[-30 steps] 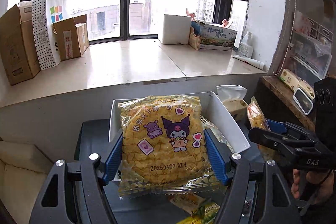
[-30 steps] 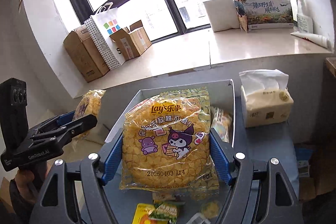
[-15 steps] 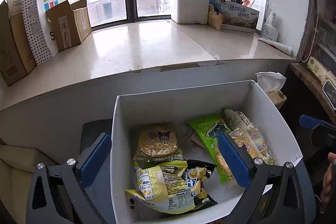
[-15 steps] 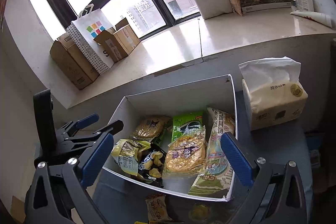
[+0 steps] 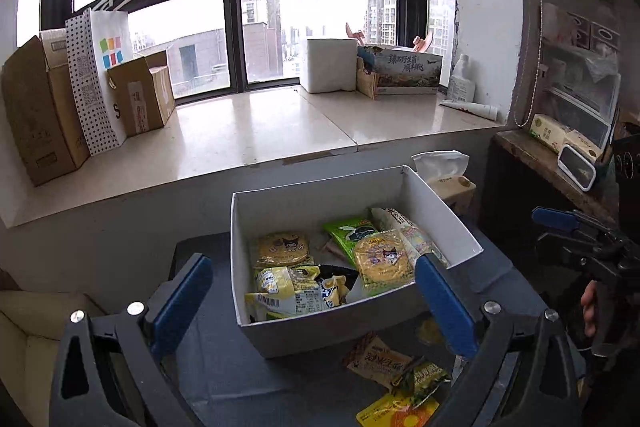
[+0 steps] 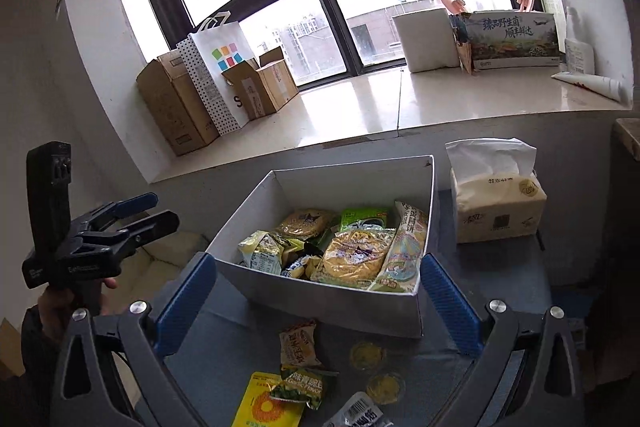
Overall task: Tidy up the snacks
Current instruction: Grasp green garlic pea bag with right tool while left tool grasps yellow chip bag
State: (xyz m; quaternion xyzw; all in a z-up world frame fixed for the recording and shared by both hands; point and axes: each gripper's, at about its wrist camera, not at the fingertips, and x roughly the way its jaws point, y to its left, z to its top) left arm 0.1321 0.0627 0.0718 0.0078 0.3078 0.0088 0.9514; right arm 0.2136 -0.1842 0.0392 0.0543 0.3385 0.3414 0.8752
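Observation:
A white cardboard box [image 5: 312, 203] [image 6: 340, 303] stands on the dark table and holds several snack packs. Among them lie two round yellow chip packs with a cartoon figure, one at the back left [image 5: 282, 249] [image 6: 306, 223] and one further right [image 5: 384, 259] [image 6: 356, 255]. My left gripper [image 5: 312, 259] is open and empty, hovering before the box's front wall. My right gripper [image 6: 316, 259] is likewise open with nothing in it. Each gripper shows from the side in the other's view, left gripper [image 6: 132, 215], right gripper [image 5: 560, 223].
Loose snack packs [image 6: 298, 343] [image 5: 378, 357], a yellow sachet [image 6: 264, 407] and small round sweets [image 6: 366, 355] lie on the table in front of the box. A tissue pack [image 6: 496, 207] stands right of it. Behind runs a window sill [image 5: 260, 131] with cardboard boxes.
A second ago each gripper was shut on a round yellow chip pack over the box. Both packs now lie in the box, and both grippers have opened and drawn back.

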